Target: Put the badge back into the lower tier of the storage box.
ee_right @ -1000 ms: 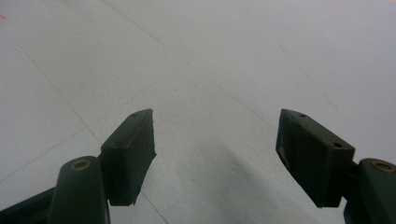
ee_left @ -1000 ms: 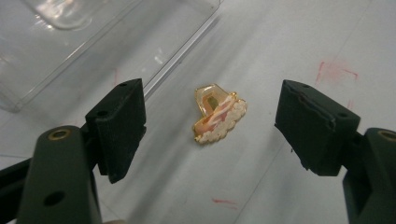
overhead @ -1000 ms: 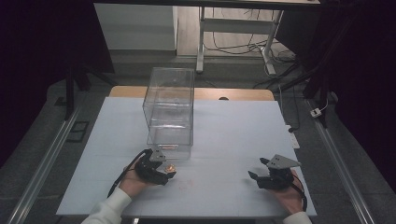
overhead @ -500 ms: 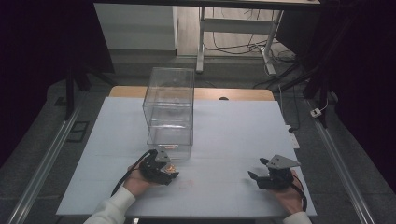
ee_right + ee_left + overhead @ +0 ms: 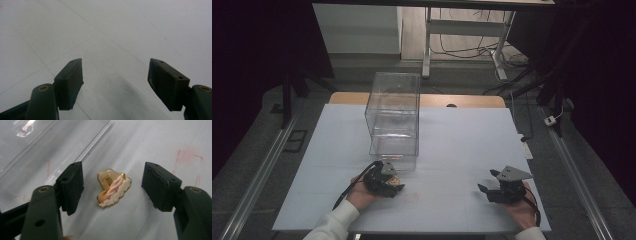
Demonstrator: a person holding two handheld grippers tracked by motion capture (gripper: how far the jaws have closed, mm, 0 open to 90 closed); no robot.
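Here, nearest the person, two hands come in from the bottom edge of the high view, each holding a tool. The left tool (image 5: 384, 180) sits low over the white surface (image 5: 452, 140), its cable looping back along a pale sleeve (image 5: 332, 225). Its jaws stand well apart, and in the left gripper view (image 5: 112, 187) a small flat charm (image 5: 113, 188) lies on the surface between them, touching neither jaw. The charm is glossy with a thin gold rim: a pale, boxy top part with a darker gold centre, and below it a peach body with a white wavy stripe and a scalloped cream edge like frosting or cloud. It lies tilted, its boxy end pointing away from the camera. In the high view it shows as a tiny orange speck (image 5: 396, 178) at the tool's tip.

The right tool (image 5: 502, 189) rests well apart from the left one, near the right front of the surface, a grey three-cornered plate on top. Its jaws are likewise spread wide over bare surface (image 5: 115, 75).

Faint red marks (image 5: 187, 157) stain the surface just beyond the charm. Farther off, just behind the left tool, stands a clear plastic box (image 5: 393, 120), tall and upright. Beyond the surface's far edge are a floor with cables and a metal frame (image 5: 462, 35).
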